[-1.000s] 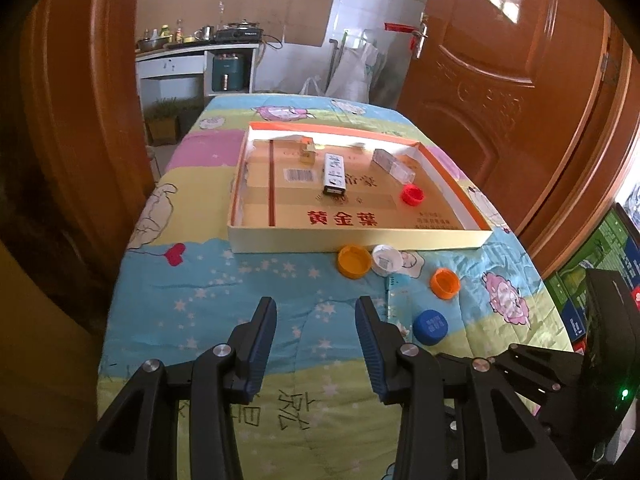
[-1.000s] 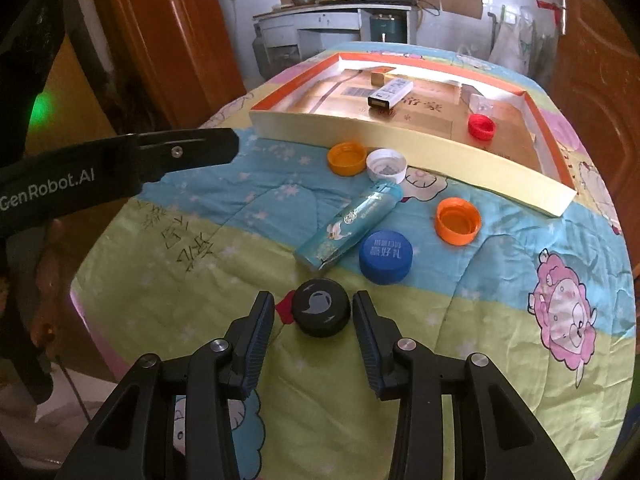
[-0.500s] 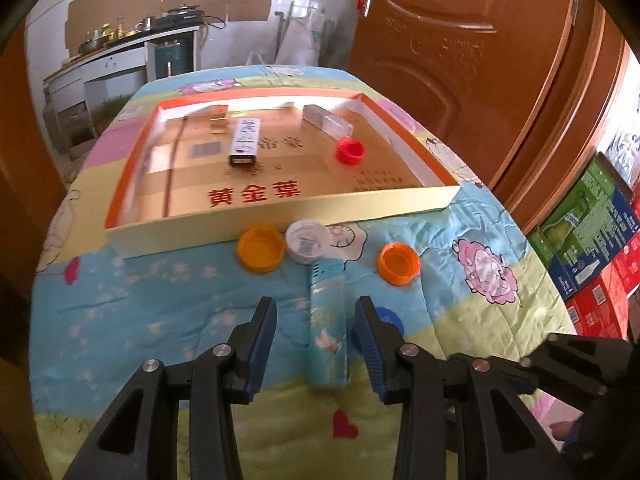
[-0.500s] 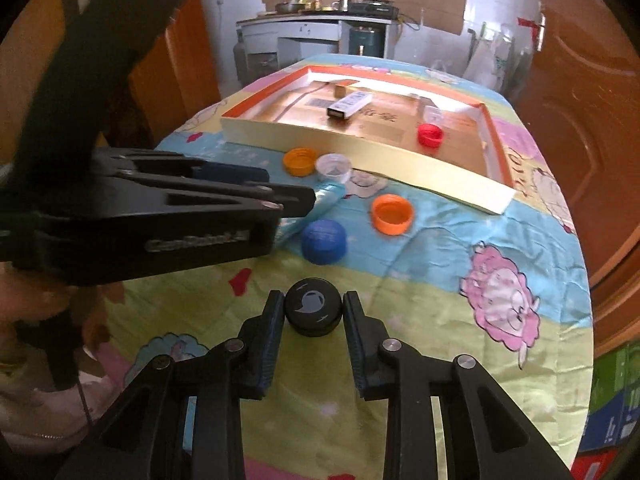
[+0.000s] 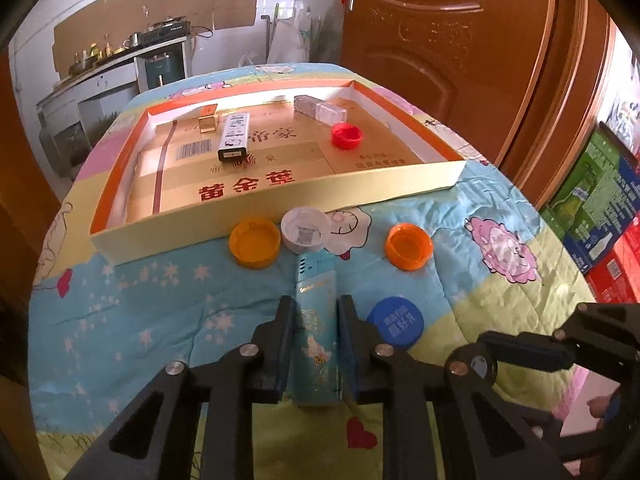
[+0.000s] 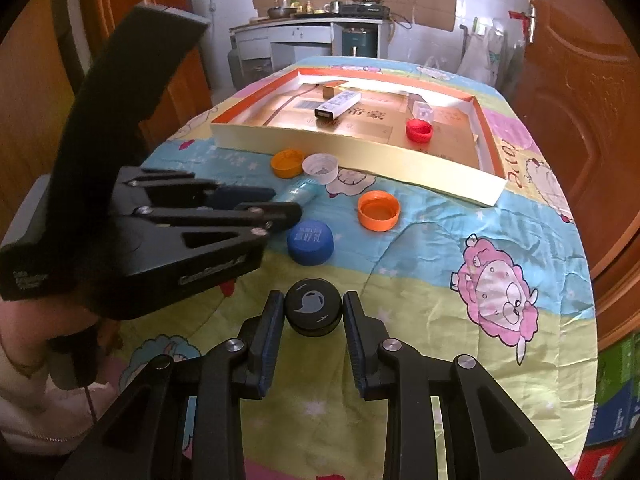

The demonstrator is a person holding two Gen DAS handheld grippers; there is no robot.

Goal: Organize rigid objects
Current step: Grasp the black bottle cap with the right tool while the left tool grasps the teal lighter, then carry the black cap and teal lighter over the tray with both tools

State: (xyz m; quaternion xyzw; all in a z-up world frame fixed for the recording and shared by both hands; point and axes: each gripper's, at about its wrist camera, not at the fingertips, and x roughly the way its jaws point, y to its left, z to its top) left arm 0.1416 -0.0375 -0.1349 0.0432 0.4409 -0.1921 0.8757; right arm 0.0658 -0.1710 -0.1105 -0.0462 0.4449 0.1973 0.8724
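My left gripper (image 5: 315, 312) is shut on a teal lighter (image 5: 316, 332) that lies on the bedspread, its far end towards the tray; the lighter's tip also shows in the right wrist view (image 6: 297, 194). My right gripper (image 6: 313, 308) is shut on a black cap (image 6: 313, 312) on the bedspread. The left gripper body (image 6: 160, 216) shows at the left of the right wrist view. A blue cap (image 5: 395, 322) (image 6: 310, 241), two orange caps (image 5: 254, 241) (image 5: 409, 245) and a white cap (image 5: 305, 232) lie before the cardboard tray (image 5: 280, 200).
The tray holds a red cap (image 5: 346, 135), a black-and-white box (image 5: 233, 142), a small gold box (image 5: 208, 120) and a clear box (image 5: 320, 109). Wooden doors (image 5: 460, 40) stand at the right, stacked cartons (image 5: 600, 208) beside the table, a kitchen counter (image 6: 320, 28) behind.
My left gripper moved forward and closed on the teal lighter. My right gripper has closed the rest of the way on the black cap.
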